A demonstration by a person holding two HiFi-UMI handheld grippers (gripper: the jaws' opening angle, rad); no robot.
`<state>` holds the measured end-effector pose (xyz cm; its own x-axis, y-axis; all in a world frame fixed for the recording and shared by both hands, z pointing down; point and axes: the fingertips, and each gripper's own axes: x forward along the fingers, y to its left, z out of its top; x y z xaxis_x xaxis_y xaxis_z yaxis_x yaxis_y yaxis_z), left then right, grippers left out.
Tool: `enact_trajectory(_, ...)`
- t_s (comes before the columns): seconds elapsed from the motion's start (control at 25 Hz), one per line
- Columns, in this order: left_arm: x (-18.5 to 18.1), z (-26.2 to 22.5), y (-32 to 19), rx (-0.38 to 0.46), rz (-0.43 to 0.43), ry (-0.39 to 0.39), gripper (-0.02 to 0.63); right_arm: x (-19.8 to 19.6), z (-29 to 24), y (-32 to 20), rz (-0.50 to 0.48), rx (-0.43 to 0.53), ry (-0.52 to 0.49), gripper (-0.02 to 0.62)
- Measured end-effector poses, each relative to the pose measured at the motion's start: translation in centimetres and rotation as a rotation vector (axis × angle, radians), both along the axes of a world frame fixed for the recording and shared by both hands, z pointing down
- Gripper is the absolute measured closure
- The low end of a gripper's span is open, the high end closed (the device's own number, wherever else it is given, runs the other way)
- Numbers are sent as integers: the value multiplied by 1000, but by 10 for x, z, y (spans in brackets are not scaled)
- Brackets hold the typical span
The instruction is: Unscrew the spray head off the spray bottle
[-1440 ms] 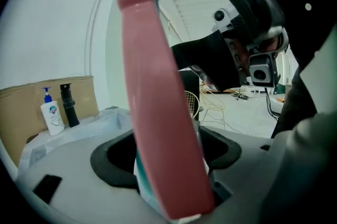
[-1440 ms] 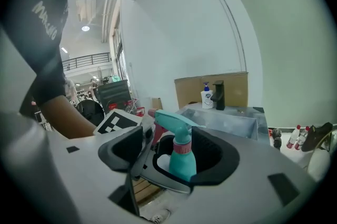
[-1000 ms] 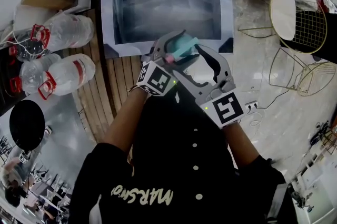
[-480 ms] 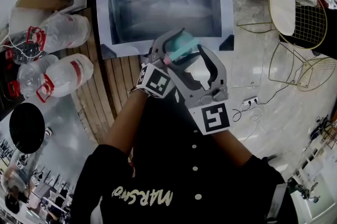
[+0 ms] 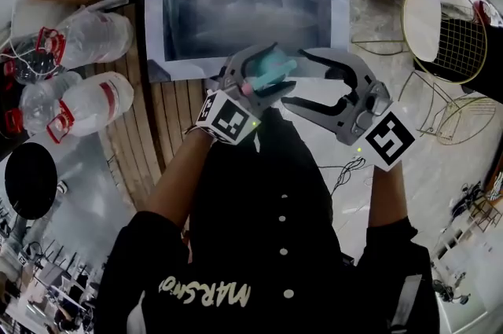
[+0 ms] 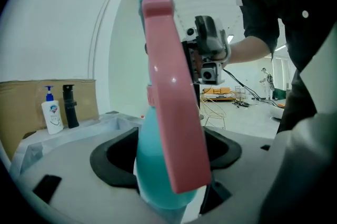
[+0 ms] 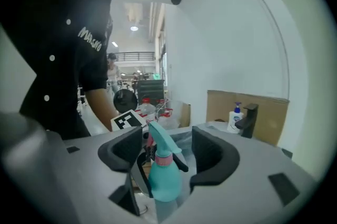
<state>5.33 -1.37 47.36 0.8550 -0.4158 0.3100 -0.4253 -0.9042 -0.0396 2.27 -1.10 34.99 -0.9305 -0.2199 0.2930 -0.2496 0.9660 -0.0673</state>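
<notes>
The left gripper (image 5: pixel 264 73) is clamped on the teal bottle (image 6: pixel 151 170), its jaws pressed to either side of the rounded body. The bottle stands about upright in the left gripper view, with its pink trigger (image 6: pixel 169 112) filling the middle of that view. In the head view it is held in front of the person's chest, just below the near rim of the plastic-lined sink (image 5: pixel 338 18). The right gripper (image 5: pixel 297 78) is at the bottle's right with its jaws wide apart. They have just been closing a little, but the pads press on nothing. In its own view the spray head (image 7: pixel 159 138) sits in line with the gap, just ahead of the tips and clear of both pads. Two big water bottles (image 5: pixel 100 100) lie well off to the left, by wooden slats (image 5: pixel 165 136).
</notes>
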Motion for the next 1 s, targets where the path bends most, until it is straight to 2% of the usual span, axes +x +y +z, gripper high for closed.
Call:
enact_trajectory(0.08,0,-1,0,-2,4,-1,236,-3,-2,-5,-105,30,34,334)
enact_trajectory(0.24,1,0,2,-3,17,-3,236,-15,2,1,-320,1,86,352)
enact_trajectory(0.36,0,2,3,-1,29,-7,236,-25,13,6,-396,-13,118,353)
enact_trajectory(0.48,0,3,3,-1,38,-8,236,-33,23,6,-436,0,150,376)
enact_trajectory(0.68,3,2,3,-2,50,-16,236,-35,29,10,-479,5,157,485)
enact_trajectory(1.0,0,1,2,6,50,-23,236,-35,28,10,-449,23,125,492)
